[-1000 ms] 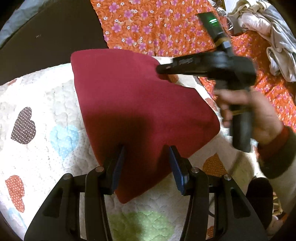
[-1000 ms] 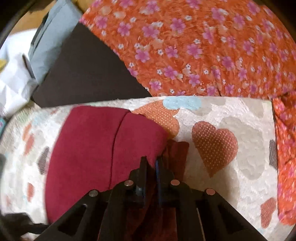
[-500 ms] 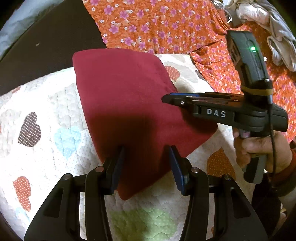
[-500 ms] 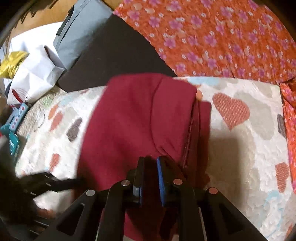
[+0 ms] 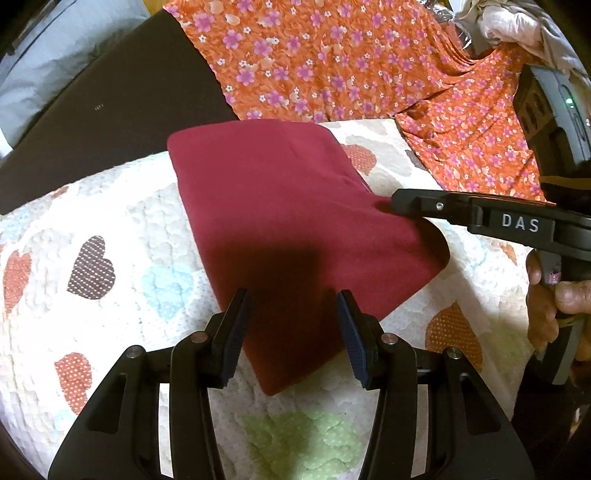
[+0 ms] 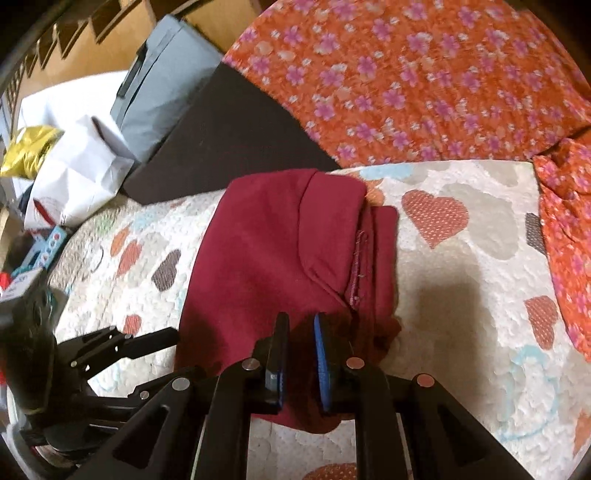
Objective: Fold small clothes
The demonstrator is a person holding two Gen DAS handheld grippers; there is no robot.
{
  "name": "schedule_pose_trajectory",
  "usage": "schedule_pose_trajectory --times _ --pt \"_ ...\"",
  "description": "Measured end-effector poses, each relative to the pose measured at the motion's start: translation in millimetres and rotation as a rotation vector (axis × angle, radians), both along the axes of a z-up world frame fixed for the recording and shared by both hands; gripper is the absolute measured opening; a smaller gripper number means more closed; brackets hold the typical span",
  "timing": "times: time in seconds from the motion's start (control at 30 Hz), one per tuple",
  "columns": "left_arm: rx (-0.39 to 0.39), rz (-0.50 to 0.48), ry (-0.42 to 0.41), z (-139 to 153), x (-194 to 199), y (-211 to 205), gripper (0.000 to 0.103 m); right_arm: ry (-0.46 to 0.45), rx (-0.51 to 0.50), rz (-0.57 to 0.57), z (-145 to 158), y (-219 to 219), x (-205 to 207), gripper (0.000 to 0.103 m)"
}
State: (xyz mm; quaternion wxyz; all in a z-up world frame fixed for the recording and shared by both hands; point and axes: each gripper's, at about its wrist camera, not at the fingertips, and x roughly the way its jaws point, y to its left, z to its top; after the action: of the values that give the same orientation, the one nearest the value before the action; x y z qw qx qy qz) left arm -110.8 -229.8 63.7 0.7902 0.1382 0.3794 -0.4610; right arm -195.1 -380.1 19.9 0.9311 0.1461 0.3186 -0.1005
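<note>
A dark red garment [image 5: 288, 221] lies folded on the heart-patterned quilt [image 5: 110, 240]; it also shows in the right wrist view [image 6: 280, 258], with a folded layer and a seam on its right side. My left gripper [image 5: 291, 317] is open, its jaws astride the garment's near corner, holding nothing. My right gripper [image 6: 299, 328] hovers over the garment's near edge with a narrow gap between its jaws and no cloth visibly pinched. In the left wrist view the right gripper [image 5: 399, 203] touches the garment's right edge.
An orange floral cloth [image 5: 332, 62] covers the far side. A black panel [image 5: 110, 122] and a grey cushion [image 6: 159, 85] lie at the far left. A white paper bag [image 6: 70, 173] and a pile of pale clothes [image 5: 517, 22] sit at the edges.
My right gripper has pulled back from over the garment's middle to its right edge, and its jaws have opened slightly. The garment now lies flat. My left gripper has hardly moved.
</note>
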Motion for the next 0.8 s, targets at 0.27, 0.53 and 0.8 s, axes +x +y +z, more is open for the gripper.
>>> schedule_pose_trajectory --times 0.27,0.53,0.8 --pt "-0.01 0.034 -0.013 9.9 -0.4 2.8 0.058 0.004 0.023 -0.044 -8.3 -1.1 5.2 0.013" --pt "0.008 0.061 -0.01 5.7 3.9 0.1 0.059 0.002 0.02 -0.061 -17.0 -4.2 9.8 0.015" --pt "-0.047 0.14 0.066 6.2 27.7 5.5 0.06 0.072 0.068 -0.037 -51.6 -19.2 15.7 0.021"
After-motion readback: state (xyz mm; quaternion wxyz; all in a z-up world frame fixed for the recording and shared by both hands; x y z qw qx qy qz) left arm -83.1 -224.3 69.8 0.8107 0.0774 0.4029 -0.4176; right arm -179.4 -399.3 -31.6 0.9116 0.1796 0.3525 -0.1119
